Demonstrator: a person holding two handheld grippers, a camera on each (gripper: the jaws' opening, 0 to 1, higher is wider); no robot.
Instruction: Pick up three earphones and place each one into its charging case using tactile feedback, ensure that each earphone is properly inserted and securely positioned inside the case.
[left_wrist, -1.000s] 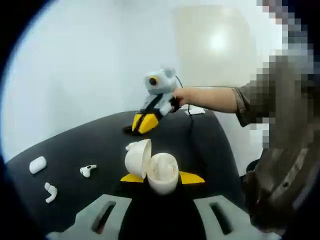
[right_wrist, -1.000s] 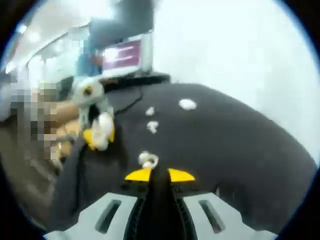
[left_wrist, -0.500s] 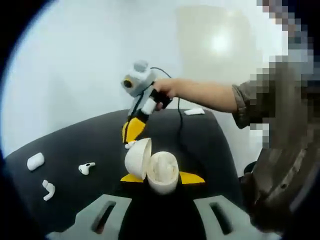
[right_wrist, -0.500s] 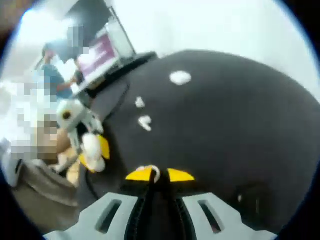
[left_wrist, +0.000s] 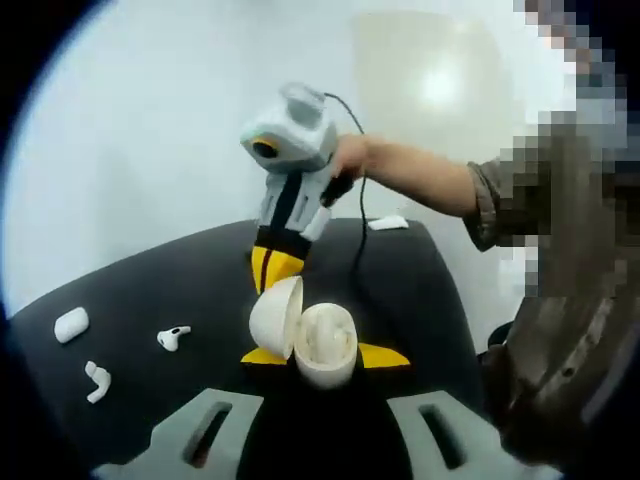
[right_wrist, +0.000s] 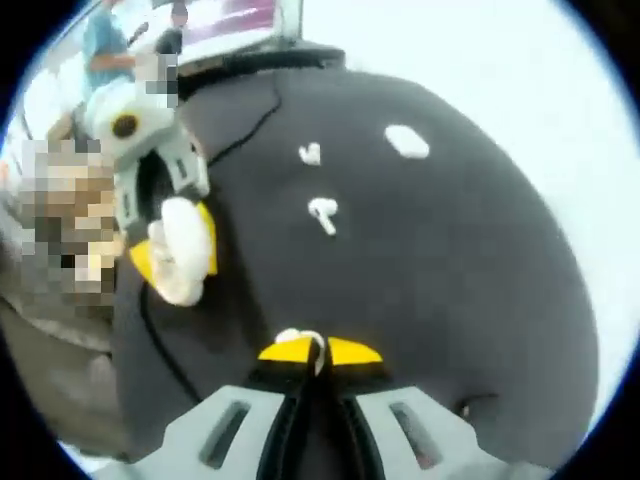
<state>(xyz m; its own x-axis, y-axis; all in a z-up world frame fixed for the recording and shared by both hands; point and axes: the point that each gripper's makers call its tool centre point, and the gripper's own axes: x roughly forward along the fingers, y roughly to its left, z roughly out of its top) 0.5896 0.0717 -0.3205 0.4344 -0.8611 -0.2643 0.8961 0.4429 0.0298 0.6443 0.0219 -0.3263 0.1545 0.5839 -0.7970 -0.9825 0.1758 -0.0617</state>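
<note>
A: Left gripper (left_wrist: 325, 355)?
B: Clamped on open charging case (left_wrist: 305, 340), over the black table (left_wrist: 150, 290).

A: Right gripper (right_wrist: 313, 352)?
B: Pinching an earphone (right_wrist: 297, 338), tips just above the case. Two loose earphones (left_wrist: 175, 338) (left_wrist: 97, 381) lie left of it.

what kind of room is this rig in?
Probably an indoor lab or office demo space. A round black table stands against plain white walls, a lit screen and another person show in the background of the right gripper view, and a cable trails from the right gripper.
</note>
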